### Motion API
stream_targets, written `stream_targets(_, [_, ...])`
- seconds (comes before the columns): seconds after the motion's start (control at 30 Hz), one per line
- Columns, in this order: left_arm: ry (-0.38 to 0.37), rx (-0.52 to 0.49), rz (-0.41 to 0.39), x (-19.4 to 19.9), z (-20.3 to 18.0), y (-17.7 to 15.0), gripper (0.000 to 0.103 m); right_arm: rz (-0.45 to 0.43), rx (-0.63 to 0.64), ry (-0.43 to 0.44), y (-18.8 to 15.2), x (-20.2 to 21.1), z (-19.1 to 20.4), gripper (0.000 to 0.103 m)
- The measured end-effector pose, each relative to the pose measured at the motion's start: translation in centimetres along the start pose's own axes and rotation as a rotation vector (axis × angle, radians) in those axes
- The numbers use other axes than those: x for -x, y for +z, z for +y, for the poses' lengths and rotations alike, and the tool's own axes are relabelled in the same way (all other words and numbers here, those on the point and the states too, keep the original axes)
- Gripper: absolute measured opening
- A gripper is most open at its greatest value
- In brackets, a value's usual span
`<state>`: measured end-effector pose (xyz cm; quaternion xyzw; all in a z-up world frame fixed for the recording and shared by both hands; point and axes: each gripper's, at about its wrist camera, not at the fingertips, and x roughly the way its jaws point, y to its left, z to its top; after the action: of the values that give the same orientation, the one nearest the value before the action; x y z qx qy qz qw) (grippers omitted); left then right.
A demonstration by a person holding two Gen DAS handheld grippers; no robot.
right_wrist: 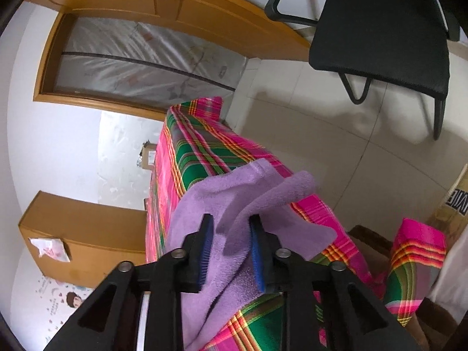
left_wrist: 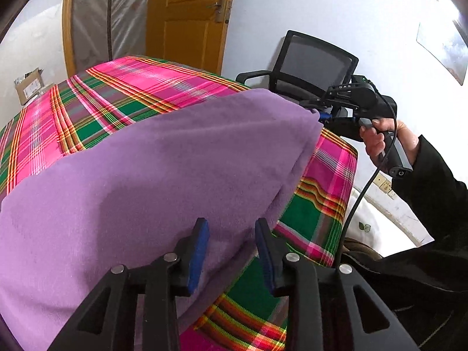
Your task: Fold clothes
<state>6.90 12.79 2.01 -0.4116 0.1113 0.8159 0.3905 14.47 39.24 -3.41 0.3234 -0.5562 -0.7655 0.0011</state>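
Purple cloth (left_wrist: 163, 158) was lifted off the plaid-covered table (left_wrist: 122, 93), each hand-held gripper, left (left_wrist: 232, 251) and right (right_wrist: 231, 245), apparently pinching one edge to stretch it for folding.

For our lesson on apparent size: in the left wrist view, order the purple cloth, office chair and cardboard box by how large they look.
1. purple cloth, though nearness inflates it
2. office chair
3. cardboard box
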Motion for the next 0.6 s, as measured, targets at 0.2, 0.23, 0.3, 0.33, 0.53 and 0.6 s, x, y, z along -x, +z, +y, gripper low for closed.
stream_targets(0.2, [-0.006, -0.011, -0.007, 0.0, -0.3, 0.0, 0.003, -0.009, 0.024, -0.008, 0.3, 0.0, 0.2, 0.008])
stream_targets(0.23, [-0.007, -0.005, -0.015, 0.2, -0.2, 0.0, 0.002, -0.011, 0.027, -0.006, 0.3, 0.1, 0.3, 0.008])
stream_targets(0.3, [-0.014, 0.007, -0.042, 1.0, -0.1, 0.2, 0.002, -0.014, 0.035, -0.004, 0.3, 0.1, 0.5, 0.007])
stream_targets(0.33, [-0.017, 0.01, -0.058, 1.5, -0.1, 0.3, 0.002, -0.016, 0.038, -0.002, 0.3, 0.1, 0.6, 0.007])
stream_targets(0.53, [-0.052, 0.009, -0.118, 4.1, -0.5, 0.5, 0.002, -0.064, 0.087, 0.024, 0.0, 2.6, 2.0, 0.007])
stream_targets(0.6, [-0.064, 0.018, -0.094, 3.3, -0.3, 0.3, 0.002, -0.053, 0.089, 0.005, -0.4, 2.5, 1.5, 0.007])
